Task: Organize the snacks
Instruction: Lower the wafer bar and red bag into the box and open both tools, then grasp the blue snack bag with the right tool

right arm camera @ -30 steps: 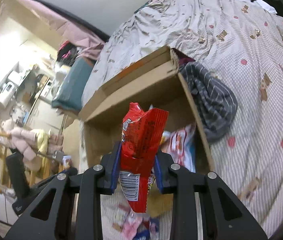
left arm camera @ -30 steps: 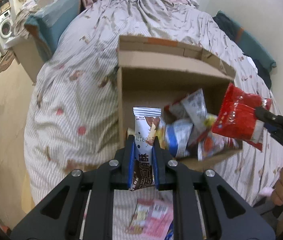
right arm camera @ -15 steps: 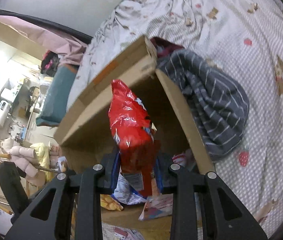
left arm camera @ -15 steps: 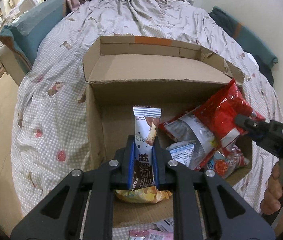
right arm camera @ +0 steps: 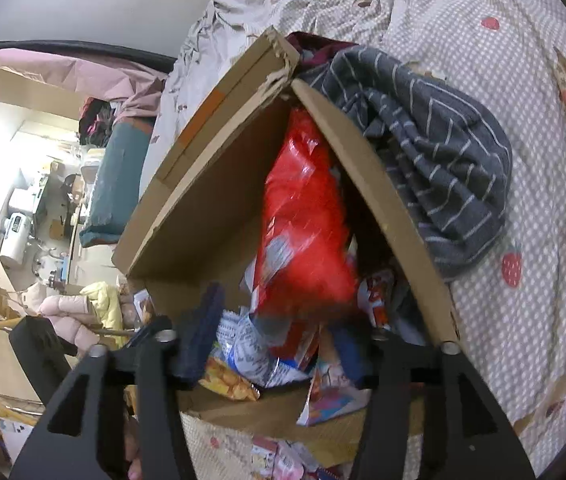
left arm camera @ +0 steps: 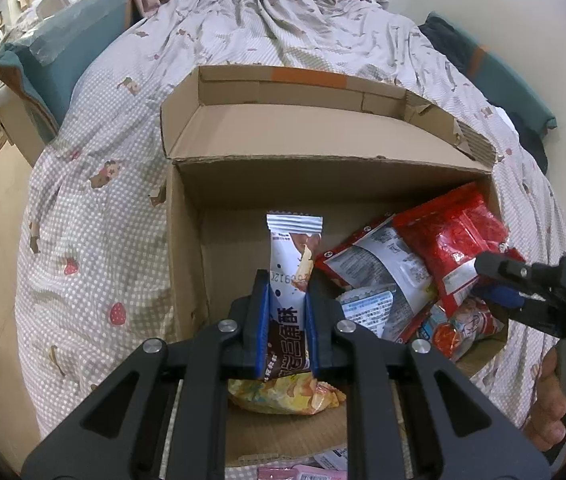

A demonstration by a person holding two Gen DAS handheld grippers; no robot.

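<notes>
My left gripper (left arm camera: 287,320) is clamped on a white and brown snack sachet (left arm camera: 291,280), its blue pads pressing both sides of the packet, which stands upright between them with its crimped top edge pointing into the cardboard box (left arm camera: 323,140). The box sits open on a bed covered by a dotted quilt with strawberries and bears (left arm camera: 95,240), its far flaps folded outward. Below my left jaws, on the box floor, lies a yellow chip bag (left arm camera: 283,396). To the right the box holds a heap of packets: a red-edged pouch with a grey label (left arm camera: 383,264), a small blue and white packet (left arm camera: 367,304), and on top the red snack bag (left arm camera: 455,236) leaning against the right wall. My right gripper (right arm camera: 279,344) has just been opening its jaws, and they now stand well apart; in the right wrist view the red snack bag (right arm camera: 303,232) is blurred and stands free ahead of the fingers, with neither blue pad pressing it, so it is released into the box. From the left wrist view the right gripper (left arm camera: 499,280) reaches in from the right edge, its tip just beside the red bag's lower corner, with my right hand (left arm camera: 555,400) below it. A dark grey striped garment (right arm camera: 435,152) lies bunched on the quilt against the outside of the box's right wall. A few pink packets (left arm camera: 295,472) lie on the bed in front of the box.
</notes>
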